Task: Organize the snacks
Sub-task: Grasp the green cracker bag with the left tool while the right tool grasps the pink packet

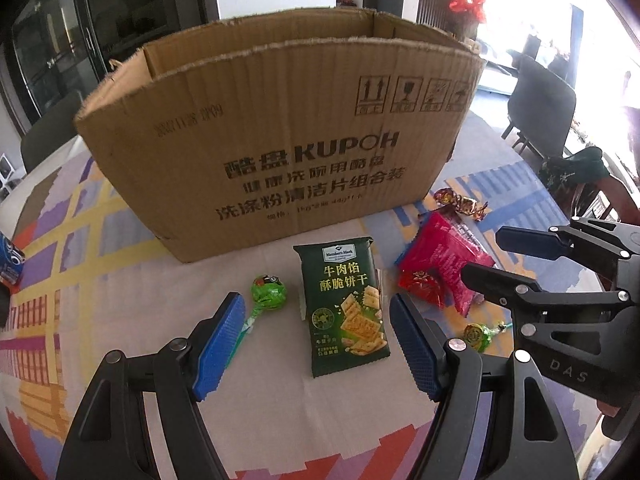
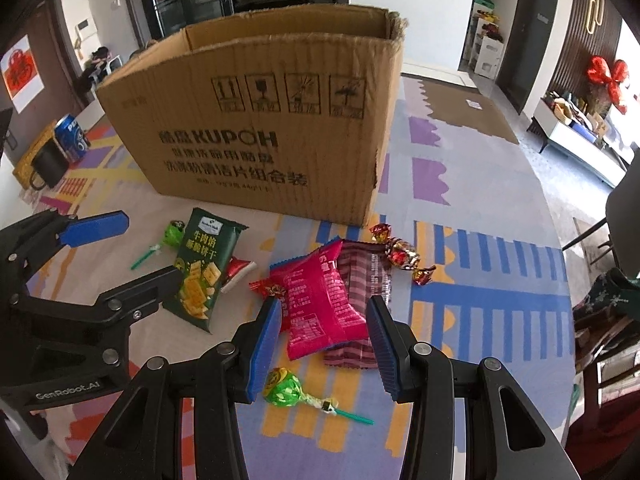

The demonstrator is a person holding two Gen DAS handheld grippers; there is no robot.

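Near the middle of the patterned tablecloth [image 1: 80, 248], seen from the left wrist, the left gripper [image 1: 316, 344] hangs with its blue pads spread wide, holding nothing; a green cracker packet [image 1: 344, 304] lies flat between them, with a green lollipop [image 1: 266, 292] just beside the left pad. Behind stands an open cardboard box [image 1: 280, 128]. From the right wrist, the right gripper [image 2: 322, 348] is likewise spread and empty over a pink snack packet [image 2: 320, 300] overlapping a maroon striped packet [image 2: 368, 280]. A second lollipop [image 2: 286, 390] lies nearer, foil candies [image 2: 404, 254] by the box's corner, and a blue can [image 2: 72, 138] toward the tablecloth's far left edge.
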